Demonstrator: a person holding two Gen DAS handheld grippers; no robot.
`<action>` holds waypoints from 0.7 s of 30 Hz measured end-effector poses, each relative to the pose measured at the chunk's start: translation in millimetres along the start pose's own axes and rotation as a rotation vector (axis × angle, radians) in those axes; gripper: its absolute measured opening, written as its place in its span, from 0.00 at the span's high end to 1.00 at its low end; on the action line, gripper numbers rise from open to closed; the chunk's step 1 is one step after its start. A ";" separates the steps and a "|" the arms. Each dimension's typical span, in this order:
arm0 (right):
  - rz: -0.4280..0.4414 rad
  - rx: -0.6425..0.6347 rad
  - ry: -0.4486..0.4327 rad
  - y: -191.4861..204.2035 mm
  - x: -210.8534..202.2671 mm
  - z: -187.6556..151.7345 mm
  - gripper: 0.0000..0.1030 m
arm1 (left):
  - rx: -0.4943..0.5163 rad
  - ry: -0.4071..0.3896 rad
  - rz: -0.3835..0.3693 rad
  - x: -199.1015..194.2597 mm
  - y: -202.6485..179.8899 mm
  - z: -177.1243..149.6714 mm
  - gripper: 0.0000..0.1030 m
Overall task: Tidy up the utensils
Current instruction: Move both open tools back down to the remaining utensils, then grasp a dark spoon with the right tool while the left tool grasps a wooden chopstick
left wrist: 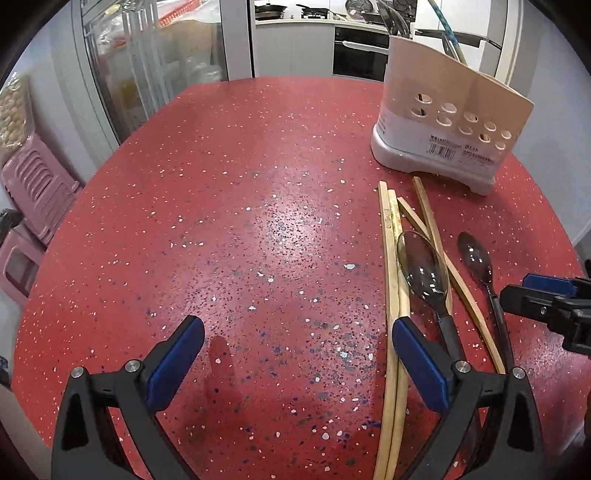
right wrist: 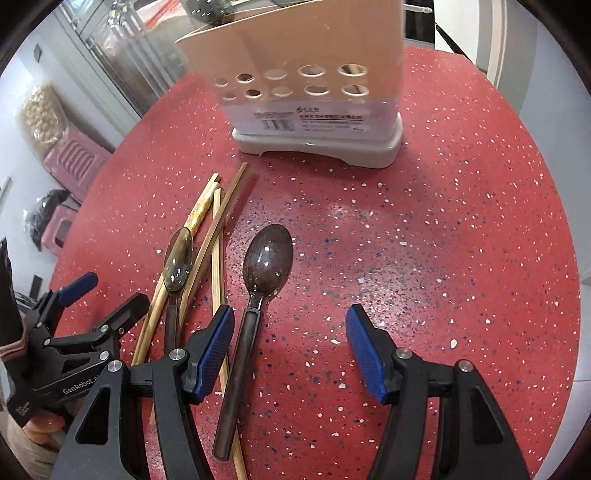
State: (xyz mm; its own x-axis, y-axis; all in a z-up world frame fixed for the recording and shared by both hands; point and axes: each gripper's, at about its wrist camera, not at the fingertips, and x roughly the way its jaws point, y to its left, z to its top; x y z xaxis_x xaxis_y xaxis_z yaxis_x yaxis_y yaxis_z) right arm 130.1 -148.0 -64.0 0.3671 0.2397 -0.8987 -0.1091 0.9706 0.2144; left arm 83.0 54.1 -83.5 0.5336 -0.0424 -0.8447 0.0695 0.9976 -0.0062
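A beige utensil holder with round holes stands on the red speckled table. In front of it lie several wooden chopsticks, with a translucent grey spoon on top of them. A dark brown spoon lies beside them. My left gripper is wide open over bare table, its right finger above the chopsticks. My right gripper is open above the brown spoon's handle, which runs just inside its left finger.
Ladles stick up out of the holder. Pink plastic stools stand on the floor past the table's left edge. Behind the table are a glass door and a kitchen counter.
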 end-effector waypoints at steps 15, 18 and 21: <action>-0.130 -0.106 -0.009 28.4 13.1 -6.2 0.39 | 0.025 0.008 -0.037 9.1 1.6 8.5 0.00; -0.150 -0.127 -0.009 30.0 13.5 -8.9 0.39 | 0.035 0.023 -0.042 11.2 -1.8 9.3 0.00; -0.171 -0.146 -0.010 31.2 14.7 -11.1 0.39 | 0.059 0.033 -0.040 14.9 -10.3 10.6 0.00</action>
State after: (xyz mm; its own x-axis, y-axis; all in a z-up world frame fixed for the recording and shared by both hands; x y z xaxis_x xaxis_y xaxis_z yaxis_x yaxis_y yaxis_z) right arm 121.8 -114.4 -74.8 0.4007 0.0730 -0.9133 -0.1768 0.9843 0.0012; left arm 99.2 42.6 -90.4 0.5010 -0.0796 -0.8618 0.1406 0.9900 -0.0097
